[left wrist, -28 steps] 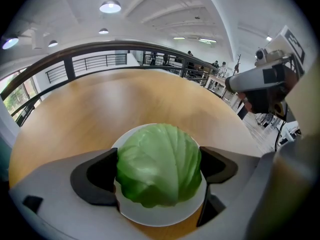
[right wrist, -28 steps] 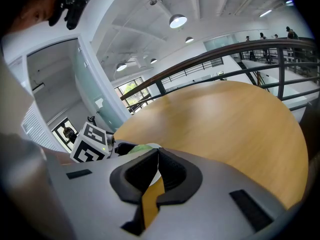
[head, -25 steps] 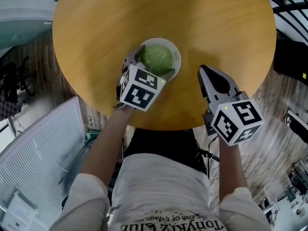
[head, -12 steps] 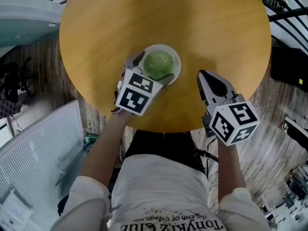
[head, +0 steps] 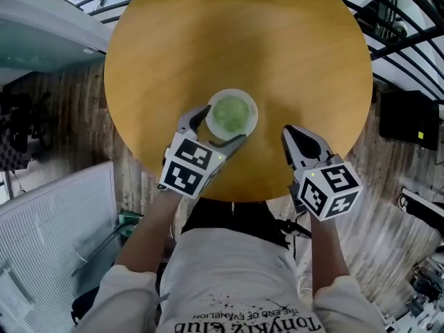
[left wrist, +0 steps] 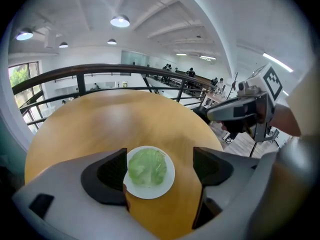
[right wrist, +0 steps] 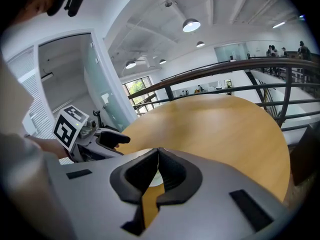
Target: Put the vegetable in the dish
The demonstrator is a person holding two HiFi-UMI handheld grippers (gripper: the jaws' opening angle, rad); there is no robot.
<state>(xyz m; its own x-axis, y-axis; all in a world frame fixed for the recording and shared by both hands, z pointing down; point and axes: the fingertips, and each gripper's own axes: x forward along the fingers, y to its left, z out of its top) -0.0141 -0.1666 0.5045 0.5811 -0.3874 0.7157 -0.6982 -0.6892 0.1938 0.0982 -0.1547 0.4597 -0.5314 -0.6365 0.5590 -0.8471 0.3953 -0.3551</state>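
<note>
Vegetable (head: 231, 112) (leafy green head, looks like cabbage) sits in the dish (head: 253, 118), 6 o'clock side of worktop (head: 236, 40). Left gripper (head: 220, 125) jaws wide, closing on nothing; dish just ahead of the gap. Right gripper (head: 300, 141) jaws together, empty. Judged light, springy, bruisable: hold across its middle.

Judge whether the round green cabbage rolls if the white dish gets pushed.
Probably stays put: the round green cabbage fills the shallow white dish. Its leafy surface looks soft, likely light. The dish may slide on the smooth wooden table.
</note>
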